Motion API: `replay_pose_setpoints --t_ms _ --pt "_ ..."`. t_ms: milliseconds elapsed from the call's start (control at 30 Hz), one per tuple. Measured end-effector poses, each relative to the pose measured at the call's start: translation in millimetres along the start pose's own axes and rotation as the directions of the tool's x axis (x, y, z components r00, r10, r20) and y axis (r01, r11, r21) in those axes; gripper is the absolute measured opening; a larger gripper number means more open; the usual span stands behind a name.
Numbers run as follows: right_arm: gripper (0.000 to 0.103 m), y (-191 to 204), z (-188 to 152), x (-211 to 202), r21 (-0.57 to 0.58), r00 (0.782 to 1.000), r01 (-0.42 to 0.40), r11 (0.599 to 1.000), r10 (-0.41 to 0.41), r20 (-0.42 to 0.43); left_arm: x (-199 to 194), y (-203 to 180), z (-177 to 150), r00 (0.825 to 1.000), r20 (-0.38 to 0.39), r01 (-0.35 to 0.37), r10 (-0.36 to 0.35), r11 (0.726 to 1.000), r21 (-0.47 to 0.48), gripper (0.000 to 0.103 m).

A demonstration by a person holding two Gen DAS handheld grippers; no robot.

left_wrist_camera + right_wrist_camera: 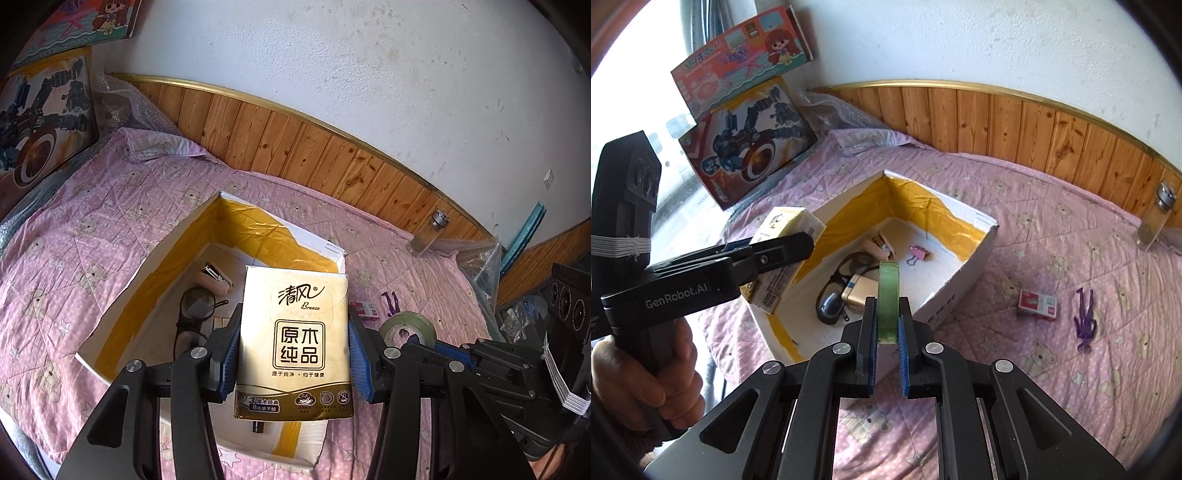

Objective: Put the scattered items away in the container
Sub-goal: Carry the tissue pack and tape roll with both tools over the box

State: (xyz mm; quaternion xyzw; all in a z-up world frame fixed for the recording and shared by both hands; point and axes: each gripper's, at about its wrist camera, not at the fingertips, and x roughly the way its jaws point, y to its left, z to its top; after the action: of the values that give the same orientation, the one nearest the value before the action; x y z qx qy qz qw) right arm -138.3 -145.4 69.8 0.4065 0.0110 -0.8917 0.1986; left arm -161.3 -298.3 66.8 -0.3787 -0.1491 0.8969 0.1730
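Left gripper [293,354]: closed on the tissue pack [295,343], held flat-sided above the box [122,295], I judge so it can drop inside.
Box: open on the bed; glasses [842,280] and a pink clip [918,254] lie in it.
Right gripper [887,330]: pinches the green tape roll [888,299] upright over the box's near edge.
Bed [1052,369]: a red-white small box [1037,304] and a purple thing [1085,317] wait to the right.

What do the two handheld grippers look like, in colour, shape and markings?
Both are black plastic linkages with silver pivot bolts and blue ribbed pads. The left gripper carries white "GenRobot.AI" lettering on its side, a black pistol handle and a camera block bound with white elastic bands. The right gripper shows the same fingers.
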Motion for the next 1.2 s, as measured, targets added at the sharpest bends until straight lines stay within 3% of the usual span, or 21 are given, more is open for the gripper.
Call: replay_pose_setpoints --t_ms 500,833,1200 --pt "0.011 -26.4 38.7 54.2 -0.017 0.998 0.017 1.0 -0.018 -0.061 77.6 20.5 53.4 0.992 -0.108 0.056 -0.072 0.988 -0.144 0.051" --pt "0.011 -45.9 59.4 92.2 -0.03 0.995 0.025 0.999 -0.028 -0.1 129.5 42.2 48.5 0.972 -0.197 0.055 -0.129 0.939 -0.341 0.051" --pt "0.011 -63.8 71.1 132.6 -0.057 0.987 0.016 0.998 -0.025 -0.161 171.8 58.7 31.9 0.944 -0.281 0.019 -0.172 0.879 -0.476 0.051"
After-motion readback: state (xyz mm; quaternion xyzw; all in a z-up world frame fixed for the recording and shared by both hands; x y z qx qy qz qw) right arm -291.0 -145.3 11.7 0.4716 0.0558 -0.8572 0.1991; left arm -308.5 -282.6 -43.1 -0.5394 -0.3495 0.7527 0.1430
